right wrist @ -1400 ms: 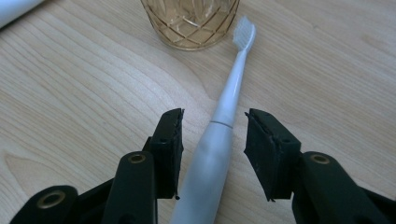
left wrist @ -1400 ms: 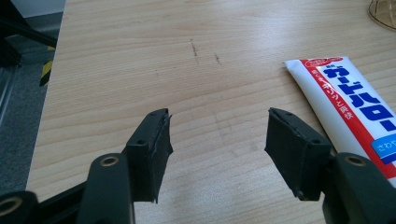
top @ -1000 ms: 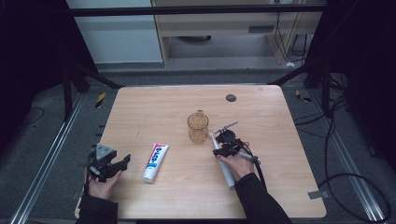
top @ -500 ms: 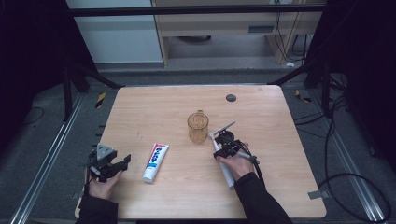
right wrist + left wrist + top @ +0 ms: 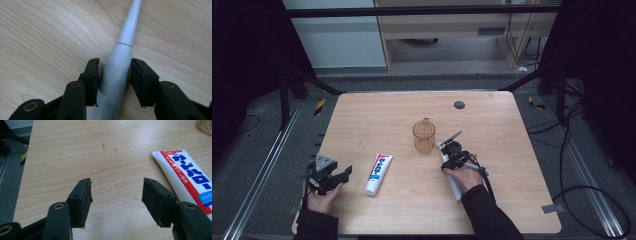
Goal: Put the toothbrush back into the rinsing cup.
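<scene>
Looking down on the wooden table (image 5: 492, 200), the amber glass cup (image 5: 424, 136) stood mid-table, the toothpaste tube (image 5: 378, 173) left of it, and the white electric toothbrush (image 5: 119, 67) lay flat just right of the cup. The right gripper (image 5: 113, 72) had just been closing, jaws hugging the handle (maybe barely pressing), while the left gripper (image 5: 116, 195) sat spread wide over bare wood. My worry: that tapered, slick handle could've squirted out or rolled if lifted on so light a pinch.
</scene>
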The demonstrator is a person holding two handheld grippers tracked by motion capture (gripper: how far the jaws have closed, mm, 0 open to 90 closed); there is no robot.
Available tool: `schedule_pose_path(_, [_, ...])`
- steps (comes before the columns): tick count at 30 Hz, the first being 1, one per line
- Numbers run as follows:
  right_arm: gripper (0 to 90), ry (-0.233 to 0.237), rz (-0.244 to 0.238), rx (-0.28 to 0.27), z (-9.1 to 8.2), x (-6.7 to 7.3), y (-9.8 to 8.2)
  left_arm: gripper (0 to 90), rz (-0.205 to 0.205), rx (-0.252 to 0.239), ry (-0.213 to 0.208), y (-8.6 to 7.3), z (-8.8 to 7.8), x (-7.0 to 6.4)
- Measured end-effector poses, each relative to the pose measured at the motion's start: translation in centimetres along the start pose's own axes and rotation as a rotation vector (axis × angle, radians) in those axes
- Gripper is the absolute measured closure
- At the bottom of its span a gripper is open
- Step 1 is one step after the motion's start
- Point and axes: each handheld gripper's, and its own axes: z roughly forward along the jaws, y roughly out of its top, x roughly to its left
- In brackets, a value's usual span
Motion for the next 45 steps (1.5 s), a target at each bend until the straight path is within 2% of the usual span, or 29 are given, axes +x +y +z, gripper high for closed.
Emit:
schedule_pose_path(6, [63.9,-0.016,-0.001,-0.004,0.1,0.1,0.0,40.2,0.0,0.0,0.0,0.0,0.0,0.0])
schedule_pose_path(7, [65.4,-0.024,-0.006,-0.01,0.1,0.1,-0.1,40.2,-0.001,0.0,0.0,0.0,0.0,0.0])
schedule_pose_path(8, [66.8,-0.038,0.008,-0.006,0.1,0.1,-0.1,40.3,0.001,0.001,-0.001,0.0,0.0,0.0])
schedule_pose_path(16, [67.5,-0.041,0.021,-0.021,-0.1,-0.2,-0.3,40.6,0.001,0.004,0.001,0.0,0.1,-0.1])
schedule_pose_path(22, [67.7,-0.036,0.04,-0.065,-1.6,-0.9,-0.9,41.1,0.003,0.004,-0.002,0.0,0.0,-0.2])
schedule_pose_path(24, [67.7,-0.033,0.06,-0.08,-2.2,-1.1,-1.0,41.2,0.004,0.005,-0.003,0.0,0.0,-0.3])
schedule_pose_path(30, [67.7,-0.013,0.079,-0.172,-4.2,-1.7,-1.5,41.7,0.003,0.004,-0.004,0.0,0.0,-0.3])
schedule_pose_path(36, [67.7,0.012,0.083,-0.285,-6.1,-1.9,-1.9,41.4,-0.004,-0.003,-0.003,0.0,0.0,-0.2])
schedule_pose_path(45, [67.8,0.024,0.082,-0.39,-8.0,-2.0,-1.9,41.5,-0.006,-0.005,-0.004,0.0,-0.1,-0.2])
